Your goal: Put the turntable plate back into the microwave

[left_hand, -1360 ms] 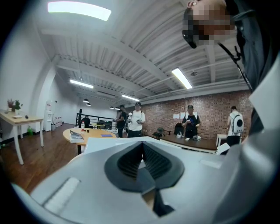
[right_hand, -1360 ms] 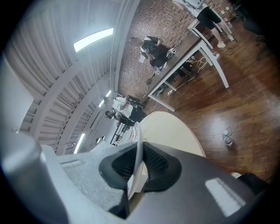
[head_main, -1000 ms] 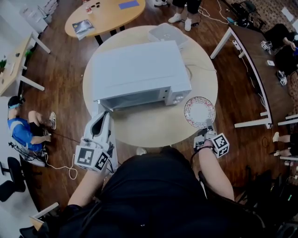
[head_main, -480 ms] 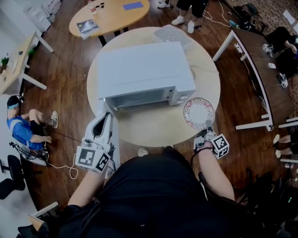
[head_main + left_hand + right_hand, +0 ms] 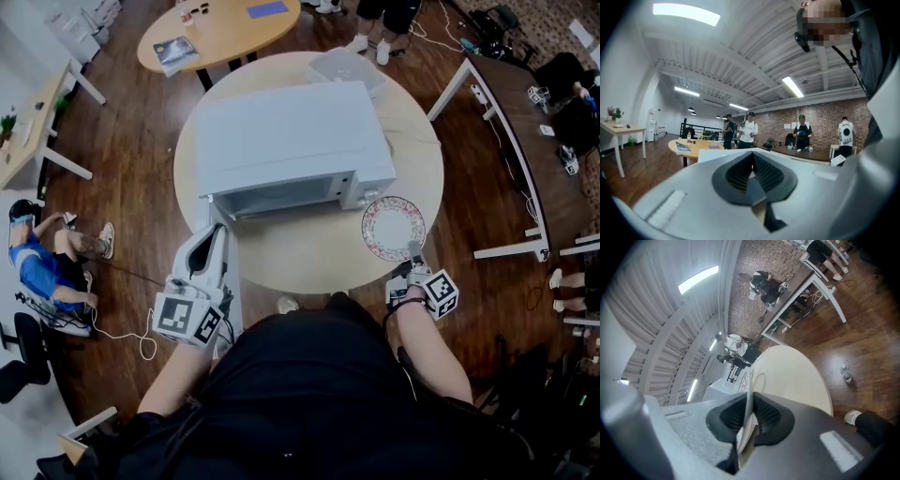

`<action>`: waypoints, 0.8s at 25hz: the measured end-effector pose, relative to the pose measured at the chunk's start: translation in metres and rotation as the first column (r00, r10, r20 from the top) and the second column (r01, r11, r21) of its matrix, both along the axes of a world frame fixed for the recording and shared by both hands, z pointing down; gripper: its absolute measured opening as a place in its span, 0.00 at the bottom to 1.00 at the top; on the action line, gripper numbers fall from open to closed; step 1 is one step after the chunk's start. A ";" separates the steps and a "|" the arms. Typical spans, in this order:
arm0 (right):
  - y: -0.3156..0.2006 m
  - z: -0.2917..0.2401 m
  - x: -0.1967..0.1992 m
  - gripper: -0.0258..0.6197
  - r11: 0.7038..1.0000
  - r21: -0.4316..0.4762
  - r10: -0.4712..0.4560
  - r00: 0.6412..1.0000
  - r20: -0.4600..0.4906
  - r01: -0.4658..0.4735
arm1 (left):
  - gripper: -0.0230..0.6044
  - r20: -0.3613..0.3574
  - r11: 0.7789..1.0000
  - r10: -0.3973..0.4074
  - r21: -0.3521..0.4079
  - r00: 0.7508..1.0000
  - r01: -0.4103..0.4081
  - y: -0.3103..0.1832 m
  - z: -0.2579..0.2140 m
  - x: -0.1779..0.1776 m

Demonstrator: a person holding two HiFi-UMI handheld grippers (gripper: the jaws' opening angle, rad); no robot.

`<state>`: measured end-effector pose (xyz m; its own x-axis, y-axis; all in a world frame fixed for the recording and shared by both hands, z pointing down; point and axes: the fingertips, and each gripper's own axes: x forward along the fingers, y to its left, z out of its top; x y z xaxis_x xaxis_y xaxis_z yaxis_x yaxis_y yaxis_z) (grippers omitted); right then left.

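Note:
The turntable plate, white with a patterned rim, hovers over the round table just right of the white microwave. My right gripper is shut on the plate's near rim. In the right gripper view the plate runs edge-on between the pads of that gripper. The microwave's door stands swung open at the front left. My left gripper lies along the door, and its jaws look closed. Whether they pinch anything does not show.
A grey flat device and a cable lie on the table behind and right of the microwave. A second round table stands further back. Desks line the right side, and a person sits on the floor at left.
The right gripper has carried the plate a little to the left, closer to the microwave's front right corner. The left gripper stays by the door.

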<state>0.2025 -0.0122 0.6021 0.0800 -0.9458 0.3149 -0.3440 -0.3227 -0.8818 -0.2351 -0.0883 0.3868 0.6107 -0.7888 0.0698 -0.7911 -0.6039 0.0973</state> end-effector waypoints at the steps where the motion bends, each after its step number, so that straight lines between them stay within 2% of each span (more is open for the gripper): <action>1: -0.001 0.000 -0.003 0.07 1.000 0.000 -0.004 1.000 0.005 0.004 | 0.04 -0.001 1.000 -0.001 0.001 1.000 0.001 0.000 0.000 -0.001; 20: -0.012 0.004 -0.046 0.07 0.994 -0.004 -0.113 0.993 0.030 0.113 | 0.04 -0.021 1.000 -0.025 0.003 0.999 0.025 0.006 0.000 -0.008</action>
